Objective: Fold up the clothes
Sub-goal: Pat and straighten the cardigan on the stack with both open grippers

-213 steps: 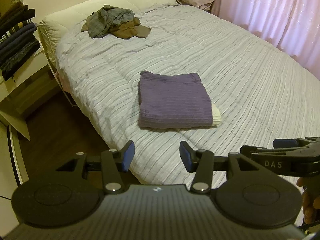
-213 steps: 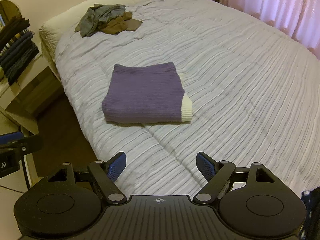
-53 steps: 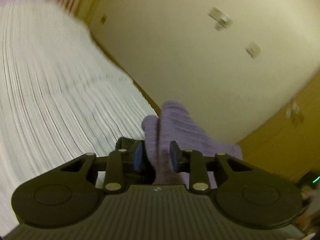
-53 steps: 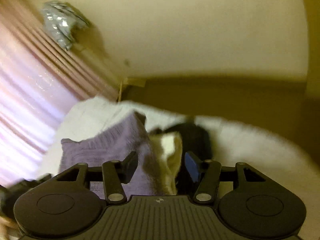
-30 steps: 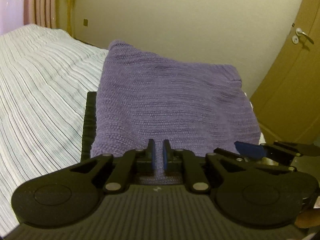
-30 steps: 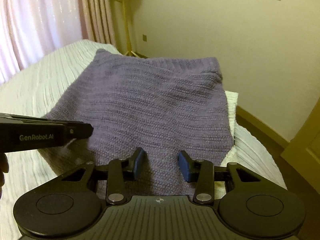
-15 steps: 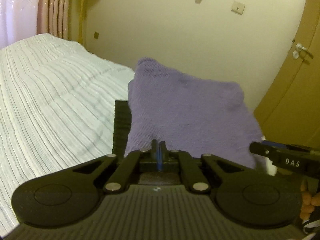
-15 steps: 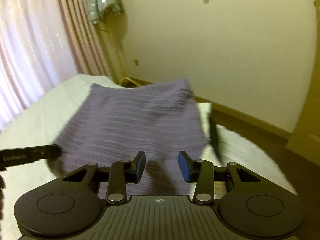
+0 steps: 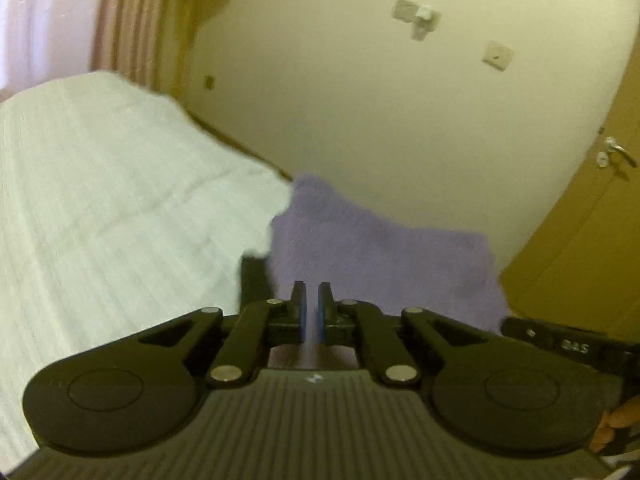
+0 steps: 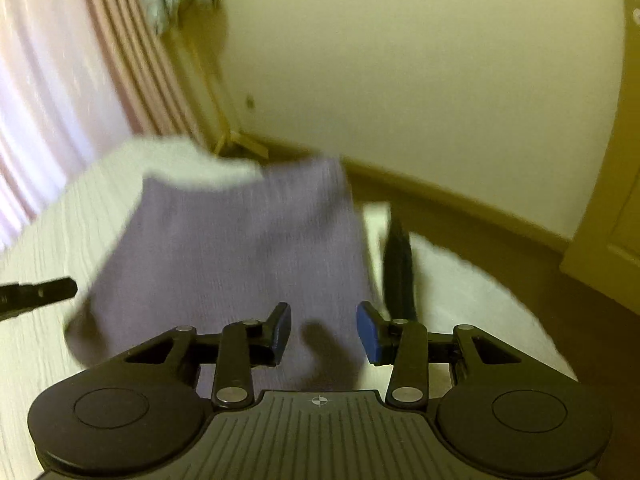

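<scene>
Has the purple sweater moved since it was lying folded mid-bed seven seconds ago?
Yes. The purple sweater now lies at the bed's end near the wall, no longer mid-bed.

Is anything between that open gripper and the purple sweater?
Nothing visible is. The purple sweater lies on the bed directly ahead of the open right gripper, with only air between. A dark item sits off beside the sweater, not in the way.
</scene>
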`<state>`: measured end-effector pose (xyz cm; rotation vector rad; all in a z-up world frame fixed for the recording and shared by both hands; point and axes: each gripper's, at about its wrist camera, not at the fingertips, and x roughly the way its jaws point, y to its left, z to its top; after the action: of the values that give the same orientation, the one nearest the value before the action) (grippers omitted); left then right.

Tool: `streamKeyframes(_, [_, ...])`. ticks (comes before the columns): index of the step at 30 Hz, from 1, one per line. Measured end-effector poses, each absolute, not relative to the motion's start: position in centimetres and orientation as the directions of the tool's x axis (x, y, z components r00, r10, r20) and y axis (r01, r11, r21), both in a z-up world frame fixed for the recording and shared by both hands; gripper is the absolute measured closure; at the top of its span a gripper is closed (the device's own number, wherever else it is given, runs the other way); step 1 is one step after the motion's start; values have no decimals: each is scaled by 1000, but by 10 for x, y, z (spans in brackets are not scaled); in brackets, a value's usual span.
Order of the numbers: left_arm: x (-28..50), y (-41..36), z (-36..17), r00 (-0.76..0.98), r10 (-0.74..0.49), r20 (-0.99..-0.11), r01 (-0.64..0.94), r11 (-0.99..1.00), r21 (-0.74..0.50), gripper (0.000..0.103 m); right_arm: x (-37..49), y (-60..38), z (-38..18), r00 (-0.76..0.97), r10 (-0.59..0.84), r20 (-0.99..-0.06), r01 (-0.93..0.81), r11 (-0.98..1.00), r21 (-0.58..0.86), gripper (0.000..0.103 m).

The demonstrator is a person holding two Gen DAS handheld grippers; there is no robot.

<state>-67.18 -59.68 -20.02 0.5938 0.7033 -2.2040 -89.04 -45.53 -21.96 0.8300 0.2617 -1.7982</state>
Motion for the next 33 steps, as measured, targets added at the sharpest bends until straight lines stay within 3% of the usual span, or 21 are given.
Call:
streamKeyframes(7, [-752, -637, -208, -672, -437, -599, 686, -672, -279, 100, -889, -528, -220, -240, -785, -571, 937, -341, 76, 61])
streamKeyframes(12, [-779, -657, -250, -606, -428, -670, 704, -682, -201, 100, -891, -568, -266, -247, -717, -652, 950, -312, -17, 62])
streamKeyframes(17, [-780, -668, -269, -607, -410, -682, 711, -662, -235, 100, -897, -581, -286, -239, -693, -680, 947, -321, -7, 62])
streamKeyframes(21, [-758, -671, -258, -658, -383, -648, 698, -633, -334, 100, -905, -570, -275, -211, -715, -667, 939, -339, 66, 61])
streamKeyframes(26, [-701, -634, -223, -631, -476, -613, 730, -631, -262, 101, -898, -508, -242, -187, -777, -602, 905, -374, 202, 61])
streamKeyframes(33, [-666, -580, -222, -579, -516, -631, 753, -636, -172, 101, -846, -428, -243, -210, -740, -639, 901, -401, 169, 61])
